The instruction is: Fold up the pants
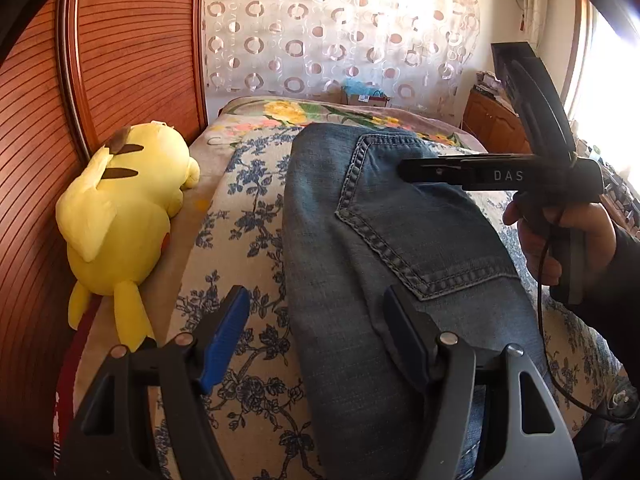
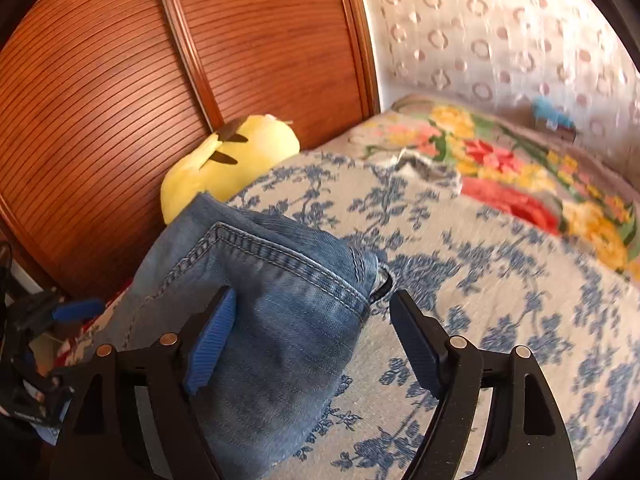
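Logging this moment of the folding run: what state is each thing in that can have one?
Jeans: folded, flat on the bed, back pocket up.
Left claw: open, holds nothing, over the jeans' near edge.
Right claw: open, holds nothing, jeans below.
Plush toy: lying beside the wooden panel.
Curtain: drawn.

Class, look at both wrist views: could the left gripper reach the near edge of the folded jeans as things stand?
Probably yes: the left gripper stands open right over the jeans, and nothing lies between them.
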Demonstrator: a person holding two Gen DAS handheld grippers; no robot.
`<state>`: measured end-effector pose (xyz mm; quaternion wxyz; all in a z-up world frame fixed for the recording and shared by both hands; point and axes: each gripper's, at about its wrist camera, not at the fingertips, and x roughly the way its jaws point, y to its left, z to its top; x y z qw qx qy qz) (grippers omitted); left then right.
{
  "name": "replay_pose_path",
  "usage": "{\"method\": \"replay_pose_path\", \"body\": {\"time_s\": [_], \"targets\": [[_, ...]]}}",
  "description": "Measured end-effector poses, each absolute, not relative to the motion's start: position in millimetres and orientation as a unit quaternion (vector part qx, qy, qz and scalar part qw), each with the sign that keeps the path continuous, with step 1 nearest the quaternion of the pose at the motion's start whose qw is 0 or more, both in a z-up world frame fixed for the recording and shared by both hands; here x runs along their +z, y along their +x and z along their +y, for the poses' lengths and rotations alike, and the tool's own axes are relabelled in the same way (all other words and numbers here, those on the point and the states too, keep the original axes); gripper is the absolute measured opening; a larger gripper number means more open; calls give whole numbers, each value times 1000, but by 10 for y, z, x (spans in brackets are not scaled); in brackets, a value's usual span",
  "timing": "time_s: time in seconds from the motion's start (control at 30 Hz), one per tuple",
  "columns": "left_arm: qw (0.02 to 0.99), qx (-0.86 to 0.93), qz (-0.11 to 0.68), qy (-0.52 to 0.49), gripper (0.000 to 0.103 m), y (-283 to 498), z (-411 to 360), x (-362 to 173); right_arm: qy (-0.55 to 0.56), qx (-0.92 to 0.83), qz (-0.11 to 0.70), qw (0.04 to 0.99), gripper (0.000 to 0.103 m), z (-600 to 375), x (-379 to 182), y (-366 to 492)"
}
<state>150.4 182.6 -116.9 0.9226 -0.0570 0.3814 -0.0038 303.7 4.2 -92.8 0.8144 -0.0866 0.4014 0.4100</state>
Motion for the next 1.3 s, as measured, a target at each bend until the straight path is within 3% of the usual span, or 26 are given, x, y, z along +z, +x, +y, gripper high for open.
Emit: {"method": "replay_pose_path", "body": {"time_s": [0.27, 0.37, 0.43, 0.5, 0.6, 0.83, 1.07, 1.3], "targets": [[920, -5, 387, -61, 69, 1510, 1843, -1244, -75, 417, 438, 793, 79, 122, -1100, 3118], [920, -3, 387, -57, 70, 1520, 1851, -1266, -74, 424, 439, 789, 70, 130, -1093, 3110], [920, -4, 387, -57, 70, 1521, 1858, -1274, -78, 429, 438, 786, 56, 158, -1086, 3086], [920, -4, 387, -59, 70, 1520, 1866, -1272, -82, 437, 435, 783, 33, 181, -1055, 3046], [921, -3, 387, -55, 70, 1513, 1862, -1231, -93, 433, 412, 796, 22, 153, -925, 2924], [929, -16, 367, -44, 70, 1484, 1797, -958, -96, 382, 405, 825, 23, -307, -668, 2733], [939, -82, 334, -2, 70, 1810, 1464, -483, -81, 366, 413, 830, 45, -618, -703, 2766], [928, -110, 354, 26, 70, 2439, 1196, -470, -67, 364, 364, 855, 42, -865, -449, 2721]]}}
